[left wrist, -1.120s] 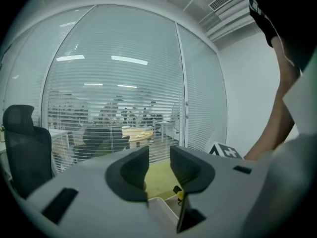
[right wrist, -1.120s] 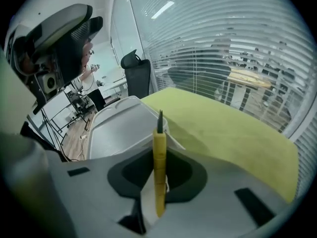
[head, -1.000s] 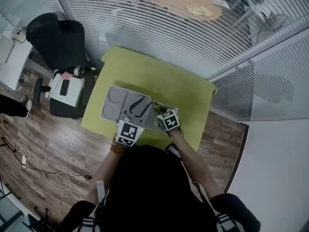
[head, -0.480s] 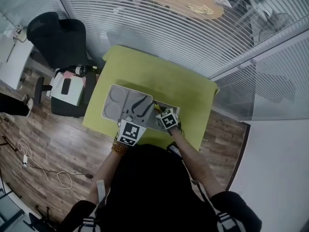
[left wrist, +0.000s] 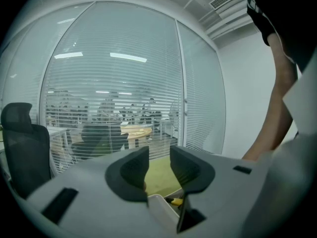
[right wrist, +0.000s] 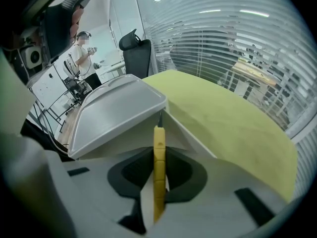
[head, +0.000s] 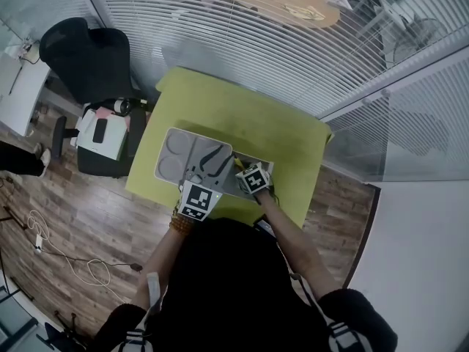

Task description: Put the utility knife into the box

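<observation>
A yellow utility knife stands edge-on between the jaws of my right gripper, which is shut on it. Its tip points down at the rim of the grey-white box, whose open lid lies to the left. In the head view the box sits on the green table, with my right gripper over its right part and my left gripper at its near edge. My left gripper has its jaws closed on the box's white wall; the yellow knife shows just beyond.
A black office chair and a low stand with white items are left of the table. Glass walls with blinds run behind and to the right. A cable lies on the wooden floor. A person stands far off.
My right gripper has sunk a little toward the box with the knife still in it. My left gripper has stayed where it was.
</observation>
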Action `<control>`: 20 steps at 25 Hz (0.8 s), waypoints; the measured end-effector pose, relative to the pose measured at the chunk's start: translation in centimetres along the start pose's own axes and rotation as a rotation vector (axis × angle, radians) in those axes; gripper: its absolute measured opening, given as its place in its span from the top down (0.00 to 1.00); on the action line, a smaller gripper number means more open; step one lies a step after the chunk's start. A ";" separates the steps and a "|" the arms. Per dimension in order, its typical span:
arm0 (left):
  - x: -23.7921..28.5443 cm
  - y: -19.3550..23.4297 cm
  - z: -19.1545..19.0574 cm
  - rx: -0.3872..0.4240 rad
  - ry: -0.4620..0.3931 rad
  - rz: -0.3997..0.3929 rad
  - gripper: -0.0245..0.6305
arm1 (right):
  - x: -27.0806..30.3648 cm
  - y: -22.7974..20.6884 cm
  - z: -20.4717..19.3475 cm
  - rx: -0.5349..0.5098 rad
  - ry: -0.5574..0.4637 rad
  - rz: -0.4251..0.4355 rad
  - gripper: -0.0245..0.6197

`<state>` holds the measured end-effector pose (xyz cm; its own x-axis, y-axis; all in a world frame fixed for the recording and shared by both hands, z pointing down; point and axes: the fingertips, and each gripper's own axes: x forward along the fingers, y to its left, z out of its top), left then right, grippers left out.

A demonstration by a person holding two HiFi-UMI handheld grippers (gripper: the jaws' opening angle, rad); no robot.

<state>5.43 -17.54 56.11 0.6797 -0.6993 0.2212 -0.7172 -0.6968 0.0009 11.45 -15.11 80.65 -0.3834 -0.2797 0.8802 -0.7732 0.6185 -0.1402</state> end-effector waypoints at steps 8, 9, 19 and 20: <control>0.0 0.0 -0.3 -0.004 0.004 0.001 0.75 | 0.3 -0.1 -0.3 -0.001 0.015 -0.017 0.88; 0.0 0.0 -0.3 -0.004 0.004 0.000 0.75 | 0.3 0.0 -0.3 -0.007 0.016 -0.014 0.88; -0.1 0.1 -0.4 -0.007 0.005 0.003 0.75 | 0.8 0.3 -0.9 -0.008 0.041 -0.004 0.87; -0.1 0.1 -0.4 -0.007 0.005 0.003 0.75 | 1.1 0.2 -0.7 -0.017 0.022 0.000 0.87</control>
<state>5.25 -17.46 56.45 0.6770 -0.7004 0.2260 -0.7202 -0.6938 0.0075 11.22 -14.73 81.92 -0.3720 -0.2633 0.8901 -0.7645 0.6308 -0.1329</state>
